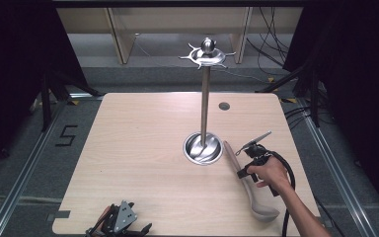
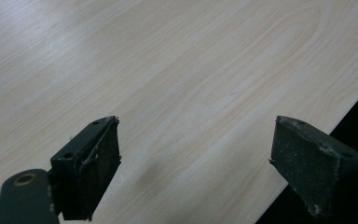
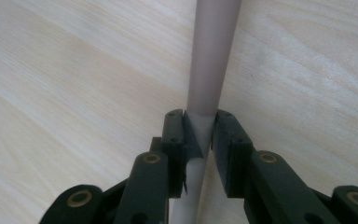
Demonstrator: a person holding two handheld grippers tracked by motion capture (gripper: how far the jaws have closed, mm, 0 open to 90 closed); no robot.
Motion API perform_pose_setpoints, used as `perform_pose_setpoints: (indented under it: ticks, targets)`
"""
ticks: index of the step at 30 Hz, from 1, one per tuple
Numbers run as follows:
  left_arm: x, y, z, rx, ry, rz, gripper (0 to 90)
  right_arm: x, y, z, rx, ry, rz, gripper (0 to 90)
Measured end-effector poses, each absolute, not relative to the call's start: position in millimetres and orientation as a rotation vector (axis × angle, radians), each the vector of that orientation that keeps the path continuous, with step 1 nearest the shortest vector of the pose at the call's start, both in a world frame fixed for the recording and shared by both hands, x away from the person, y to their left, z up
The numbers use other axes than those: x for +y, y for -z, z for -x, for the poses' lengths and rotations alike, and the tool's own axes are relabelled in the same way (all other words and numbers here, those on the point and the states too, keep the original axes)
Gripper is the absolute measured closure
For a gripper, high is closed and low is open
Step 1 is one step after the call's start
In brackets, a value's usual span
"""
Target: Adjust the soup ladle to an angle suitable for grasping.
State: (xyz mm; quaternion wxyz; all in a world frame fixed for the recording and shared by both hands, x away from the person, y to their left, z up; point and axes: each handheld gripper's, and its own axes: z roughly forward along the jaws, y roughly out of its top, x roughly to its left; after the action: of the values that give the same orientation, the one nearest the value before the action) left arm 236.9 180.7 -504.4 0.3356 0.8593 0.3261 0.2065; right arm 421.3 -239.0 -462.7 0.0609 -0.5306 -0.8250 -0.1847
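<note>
At the near left edge of the wooden table [image 1: 143,148], the left gripper [image 1: 120,223] rested low, with a grey three-cornered plate on its top. In the left gripper view its two black jaws stood wide apart, with nothing between them; under them there was only the pale wood, and the table edge ran past the right jaw.

In the middle of the table stood a metal stand [image 1: 205,106]. It had a round shiny base, a thin upright pole, and at the top a disc with small hooks around it and a ball above. A small dark round hole [image 1: 224,105] was in the table surface, to the right of the pole and farther away.

Just to the right of the base lay a long spoon [image 1: 244,180]. Its handle end pointed to the base and lay close beside it, and its bowl lay near the near right edge of the table.

The right gripper [image 1: 242,173] was held by a hand [image 1: 272,174] on the right side. In the right gripper view [image 3: 199,135] its jaws were closed narrowly on the pale handle of the spoon [image 3: 212,56], one pad on each side, and the handle ran away from the camera over the wood. A black cable curved from this gripper along the forearm.
</note>
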Motion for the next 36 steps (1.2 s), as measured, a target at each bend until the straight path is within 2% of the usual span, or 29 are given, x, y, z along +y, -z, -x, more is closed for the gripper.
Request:
perform_pose_setpoints:
  ticks: [6,9,17,22,29,36]
  targets:
    - [182.4,501.6,-237.2,0.828,-0.526,-2.284,14.8,-242.7,457.6,-418.6,-2.532,0.658,1.545,77.4]
    - [180.0,504.8,-236.3,0.868,-0.53,-2.227,14.8,-243.0,451.7,-416.8,-2.542,0.659,1.551,77.6]
    - [181.6,503.1,-237.2,0.834,-0.531,-2.254,14.8,-249.4,434.6,-408.0,-2.556,0.747,1.535,77.8]
    - [180.0,504.8,-236.5,0.866,-0.536,-2.24,14.8,-250.3,425.8,-398.0,-2.59,0.799,1.529,77.8]
    - [182.3,502.2,-238.0,0.81,-0.549,-2.267,14.8,-249.9,413.1,-380.4,-2.617,0.928,1.484,77.8]
    - [179.4,504.6,-236.0,0.86,-0.527,-2.233,14.8,-253.0,409.4,-361.7,-2.659,1.058,1.437,77.8]
